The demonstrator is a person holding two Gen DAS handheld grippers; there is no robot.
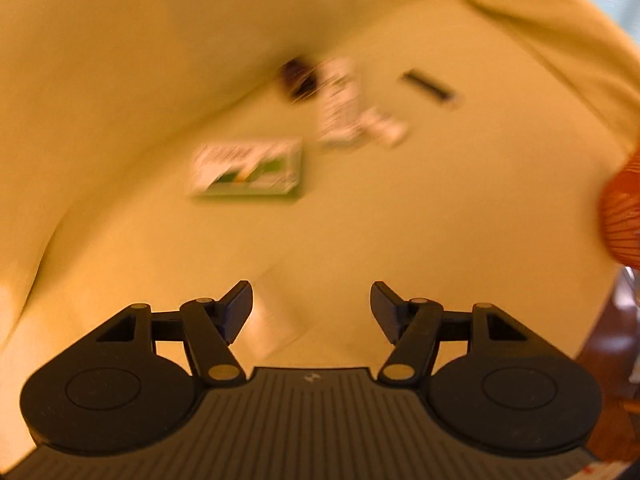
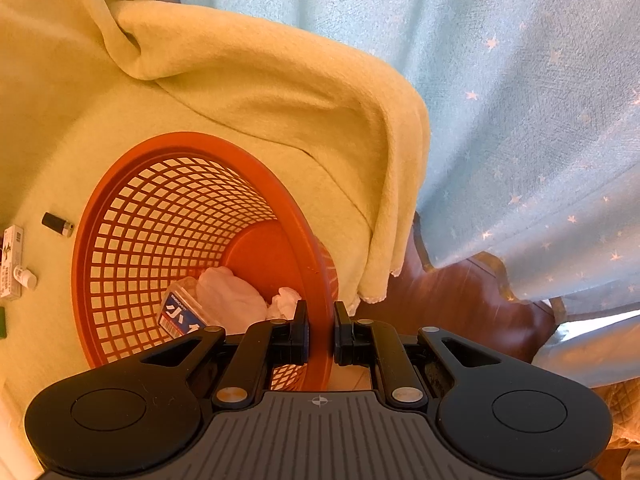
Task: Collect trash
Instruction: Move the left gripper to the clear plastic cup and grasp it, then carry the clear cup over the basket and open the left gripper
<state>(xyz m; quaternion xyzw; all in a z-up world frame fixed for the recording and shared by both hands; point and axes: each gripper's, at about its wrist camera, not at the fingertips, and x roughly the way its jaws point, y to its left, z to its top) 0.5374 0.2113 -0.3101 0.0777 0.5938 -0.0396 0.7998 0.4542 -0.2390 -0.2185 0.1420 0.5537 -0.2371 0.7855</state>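
The right gripper was clamped on the rim of the orange plastic lattice basket, which sat on the yellow-green fleece blanket holding crumpled white tissue and a clear plastic packet. The left gripper hung wide open and empty above the blanket, well short of a blurred green-and-white flat box, a white printed carton and a small dark tube. A pale blue star curtain hung behind.
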